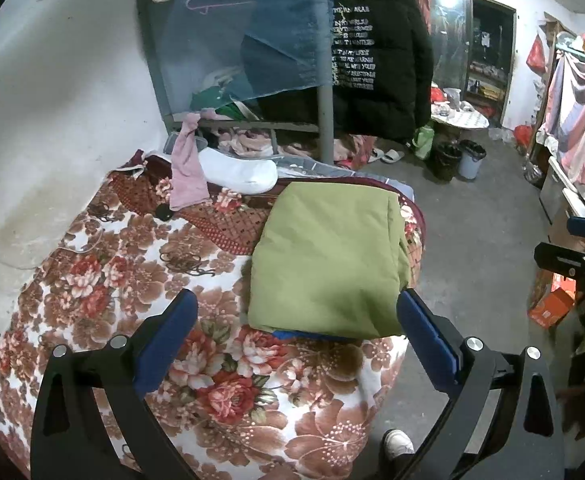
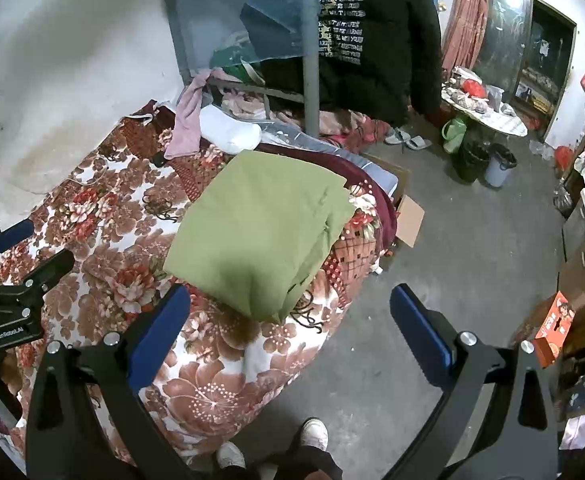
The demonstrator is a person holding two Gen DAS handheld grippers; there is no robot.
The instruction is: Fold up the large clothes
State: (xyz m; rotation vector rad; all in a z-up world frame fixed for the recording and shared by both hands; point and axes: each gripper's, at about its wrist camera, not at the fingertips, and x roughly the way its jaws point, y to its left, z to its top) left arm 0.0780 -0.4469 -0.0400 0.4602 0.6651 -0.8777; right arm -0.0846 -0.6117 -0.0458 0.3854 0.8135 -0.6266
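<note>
left gripper [image 1: 296, 312] jaws wide, empty | right gripper [image 2: 290, 306] same | green garment [image 1: 328, 256] folded, 12 o'clock, at bed [image 1: 220, 392] edge | risk: nudge slides it floorward

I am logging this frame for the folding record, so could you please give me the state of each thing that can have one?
green garment: folded into a rectangle, lying flat on the floral blanket.
left gripper: open, holding nothing.
right gripper: open, holding nothing.
black jacket: hanging from the bed frame.
pink cloth: unfolded, draped over the rail.
</note>
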